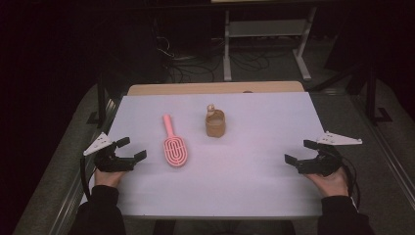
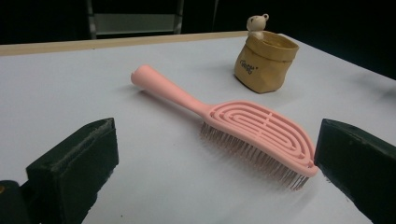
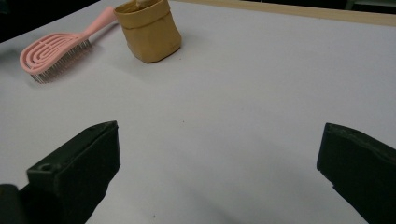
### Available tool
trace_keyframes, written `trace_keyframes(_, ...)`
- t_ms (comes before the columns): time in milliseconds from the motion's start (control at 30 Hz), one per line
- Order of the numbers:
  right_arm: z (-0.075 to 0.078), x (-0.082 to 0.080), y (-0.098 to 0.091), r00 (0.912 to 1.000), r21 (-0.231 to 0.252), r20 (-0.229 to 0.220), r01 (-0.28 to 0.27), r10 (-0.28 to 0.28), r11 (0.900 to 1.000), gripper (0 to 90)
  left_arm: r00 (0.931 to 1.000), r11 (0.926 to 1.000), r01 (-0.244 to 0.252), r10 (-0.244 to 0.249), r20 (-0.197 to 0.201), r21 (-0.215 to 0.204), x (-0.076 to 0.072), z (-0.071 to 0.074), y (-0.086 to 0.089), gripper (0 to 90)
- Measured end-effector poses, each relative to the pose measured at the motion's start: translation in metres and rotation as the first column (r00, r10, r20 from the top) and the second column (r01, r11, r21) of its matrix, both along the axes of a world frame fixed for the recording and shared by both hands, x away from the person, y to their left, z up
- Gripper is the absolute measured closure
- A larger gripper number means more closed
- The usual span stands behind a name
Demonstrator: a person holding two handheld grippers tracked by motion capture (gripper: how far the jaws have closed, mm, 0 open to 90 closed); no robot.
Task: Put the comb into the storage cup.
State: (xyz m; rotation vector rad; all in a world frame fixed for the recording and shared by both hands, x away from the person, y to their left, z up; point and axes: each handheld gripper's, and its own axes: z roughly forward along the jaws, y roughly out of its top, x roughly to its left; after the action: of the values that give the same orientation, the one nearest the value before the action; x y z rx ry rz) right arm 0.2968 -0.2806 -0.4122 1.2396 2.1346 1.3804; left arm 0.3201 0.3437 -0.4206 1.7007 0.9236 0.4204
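Observation:
A pink hairbrush point(image 1: 174, 144) lies bristles down on the white table sheet point(image 1: 244, 161), its handle pointing away from me. Just right of it and farther back stands a small tan paper-like pouch point(image 1: 215, 123) with a little bear figure on its rim. My left gripper point(image 1: 131, 149) rests at the sheet's left edge, open, a short way left of the brush head. In the left gripper view the hairbrush point(image 2: 243, 126) lies ahead between the wide jaws, the pouch point(image 2: 265, 62) behind it. My right gripper point(image 1: 297, 152) rests open near the sheet's right edge. Its view shows the pouch point(image 3: 148, 31) and hairbrush point(image 3: 56, 49) far off.
A wooden table edge point(image 1: 215, 88) shows beyond the sheet. Behind it, on the dark floor, stand a metal shelf frame point(image 1: 266, 39) and loose cables point(image 1: 195, 68). Bare sheet lies between the two grippers.

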Motion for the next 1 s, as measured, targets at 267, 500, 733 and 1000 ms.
trace_keyframes(267, -0.002, -0.001, 0.001, 1.0000, 0.003, -0.003, -0.006, 0.006, 1.0000, 0.0, 1.0000, 1.0000, 0.002, -0.002, -0.003, -0.004, 0.001, 0.000, 0.000, 0.0)
trace_keyframes(500, -0.002, -0.001, 0.006, 0.9998, -0.011, -0.001, -0.019, 0.019, 0.9998, 0.0, 1.0000, 1.0000, 0.001, -0.001, -0.008, 0.004, 0.002, -0.001, -0.001, 0.0)
trace_keyframes(733, -0.001, -0.002, 0.006, 0.9998, -0.014, 0.004, -0.021, 0.021, 0.9997, 0.0, 1.0000, 1.0000, 0.002, -0.002, 0.001, 0.008, 0.005, 0.002, -0.002, 0.0)
trace_keyframes(1000, -0.001, -0.002, 0.007, 0.9999, -0.028, 0.008, -0.011, 0.011, 0.9996, 0.0, 0.9994, 1.0000, -0.002, 0.002, 0.035, 0.008, 0.014, 0.019, -0.003, 1.2)
